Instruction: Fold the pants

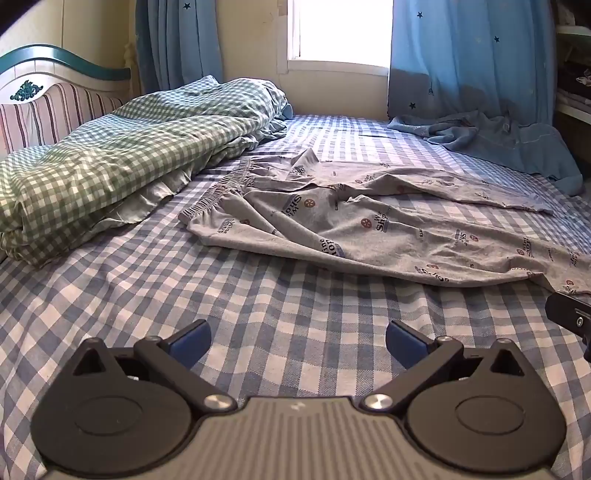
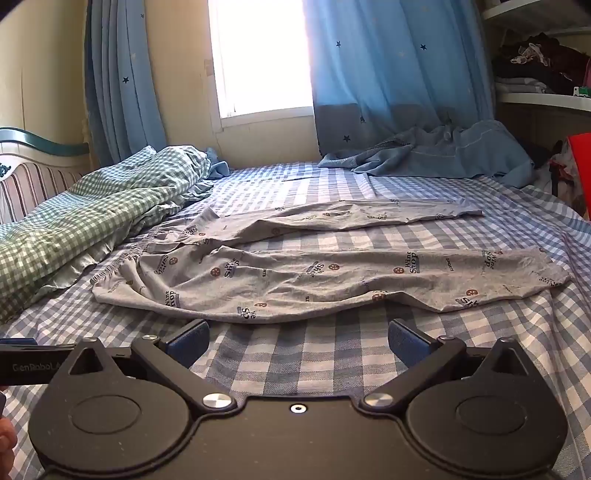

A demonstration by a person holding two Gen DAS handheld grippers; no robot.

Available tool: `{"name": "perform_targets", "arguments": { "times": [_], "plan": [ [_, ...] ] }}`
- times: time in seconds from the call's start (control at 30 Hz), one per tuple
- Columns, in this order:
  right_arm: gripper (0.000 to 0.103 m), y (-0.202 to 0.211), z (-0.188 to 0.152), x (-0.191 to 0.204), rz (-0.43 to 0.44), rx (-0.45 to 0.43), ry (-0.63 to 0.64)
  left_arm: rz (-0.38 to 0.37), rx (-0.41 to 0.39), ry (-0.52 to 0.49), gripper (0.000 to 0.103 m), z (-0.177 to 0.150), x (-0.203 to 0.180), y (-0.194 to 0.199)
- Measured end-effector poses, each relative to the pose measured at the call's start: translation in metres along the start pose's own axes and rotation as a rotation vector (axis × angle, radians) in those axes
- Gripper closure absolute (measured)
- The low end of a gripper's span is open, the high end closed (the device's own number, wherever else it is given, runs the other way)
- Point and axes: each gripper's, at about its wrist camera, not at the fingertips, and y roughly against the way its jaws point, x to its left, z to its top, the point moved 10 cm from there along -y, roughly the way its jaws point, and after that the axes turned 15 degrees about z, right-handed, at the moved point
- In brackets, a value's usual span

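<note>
A: While both tongs stood released, where lay the grey printed cotton pants (image 2: 314, 273)?

B: Spread unfolded on the blue-checked bedsheet (image 1: 258, 325), beyond left gripper (image 1: 297, 341) and right gripper (image 2: 297, 341).

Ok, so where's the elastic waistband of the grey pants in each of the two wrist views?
Left wrist view: the waistband sits left of centre, beside the green checked quilt.
Right wrist view: the waistband lies at mid-left, again next to the quilt.
Shared landmark: the bright window between blue star curtains.
</note>
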Motion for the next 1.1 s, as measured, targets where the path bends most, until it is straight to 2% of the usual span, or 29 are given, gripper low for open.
{"name": "perform_targets", "arguments": {
  "times": [0.3,1.1],
  "plan": [
    [0.001,-0.001,-0.009,0.001,-0.004,0.0,0.003,0.004,-0.005,-0.001,0.001,-0.004,0.005,0.0],
    [0.001,-0.008,-0.007,-0.005,-0.025,0.032,-0.005,0.01,0.015,0.002,0.001,-0.004,0.007,-0.012]
  ]
}}
